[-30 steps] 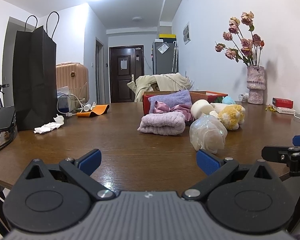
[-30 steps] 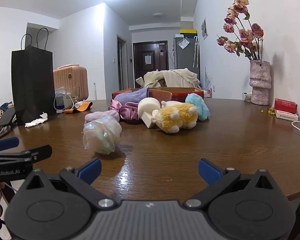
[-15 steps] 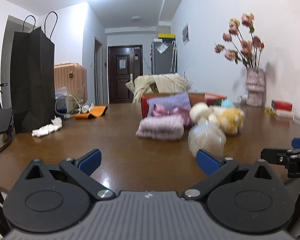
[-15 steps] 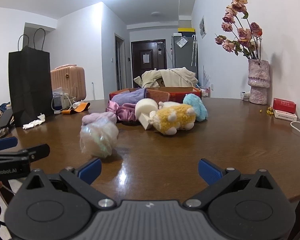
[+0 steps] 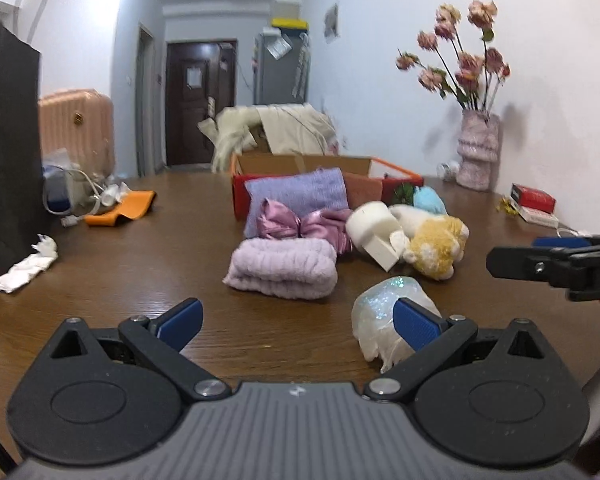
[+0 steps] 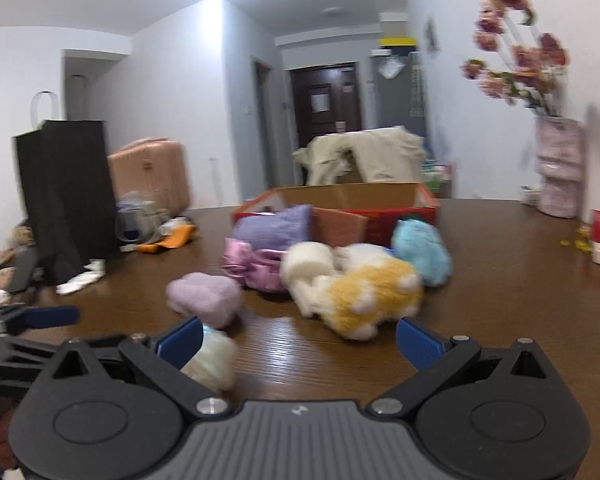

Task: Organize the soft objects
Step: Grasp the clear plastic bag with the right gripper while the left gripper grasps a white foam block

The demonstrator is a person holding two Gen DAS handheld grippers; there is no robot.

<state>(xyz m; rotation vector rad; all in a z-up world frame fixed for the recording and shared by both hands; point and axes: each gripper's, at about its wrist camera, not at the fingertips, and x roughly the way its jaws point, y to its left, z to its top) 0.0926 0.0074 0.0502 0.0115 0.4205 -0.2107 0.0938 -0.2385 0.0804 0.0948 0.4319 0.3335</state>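
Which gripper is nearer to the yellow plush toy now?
Right. The right gripper faces the yellow plush toy just ahead; the left gripper is further back, with the toy off to its right.

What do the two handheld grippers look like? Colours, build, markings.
Both match: the left gripper and right gripper have a grey ribbed body, black linkage arms with silver pivot screws, round black side housings, and blue pads on the fingers. No cables or sleeves are visible, and no lettering is readable now.
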